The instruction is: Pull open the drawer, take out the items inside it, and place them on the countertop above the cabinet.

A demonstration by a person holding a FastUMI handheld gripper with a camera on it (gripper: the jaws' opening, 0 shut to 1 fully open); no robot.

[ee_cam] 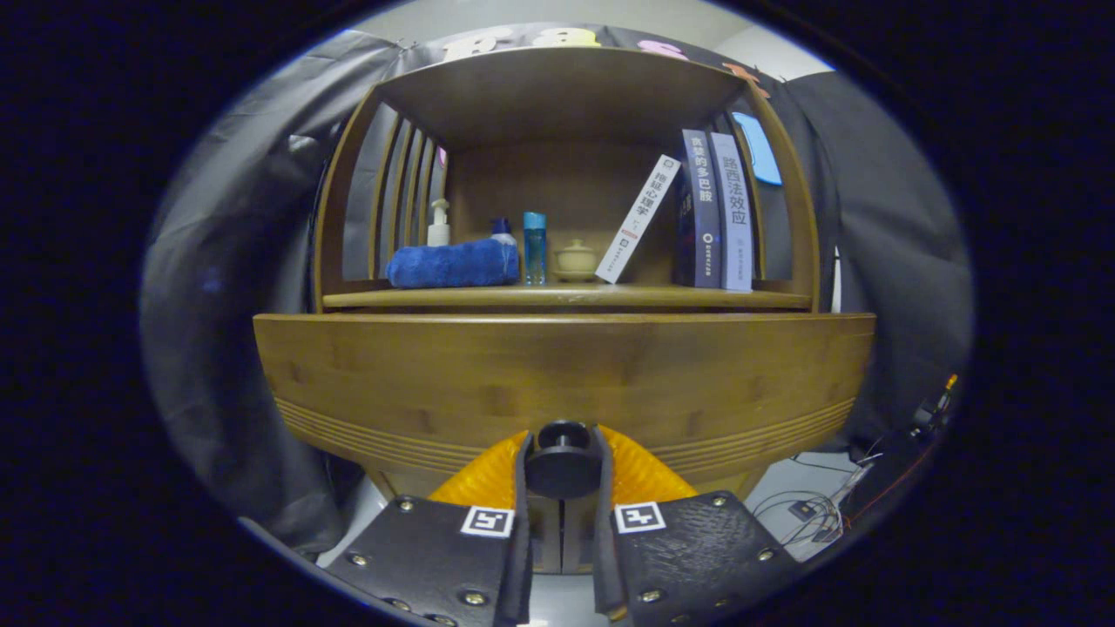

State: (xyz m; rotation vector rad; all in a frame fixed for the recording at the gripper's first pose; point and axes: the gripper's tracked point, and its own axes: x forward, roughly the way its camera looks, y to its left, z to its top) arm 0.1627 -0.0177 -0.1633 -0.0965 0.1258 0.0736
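Observation:
A wooden drawer front [566, 383] spans the view just ahead of me. Its round dark knob [563, 470] sits between my two fingers, which press on it from both sides, so my gripper [563, 455] is shut on the knob. The drawer's top edge lies just under the countertop [566, 299] of the cabinet. The inside of the drawer is hidden from here, and I cannot tell how far out it stands.
On the countertop lie a rolled blue towel [453, 264], a white pump bottle [439, 223], a blue bottle [535, 248], a small lidded pot [576, 259] and three books [701, 213], one leaning. A wooden hood with slatted sides covers them. Cables [819, 509] lie on the floor at the right.

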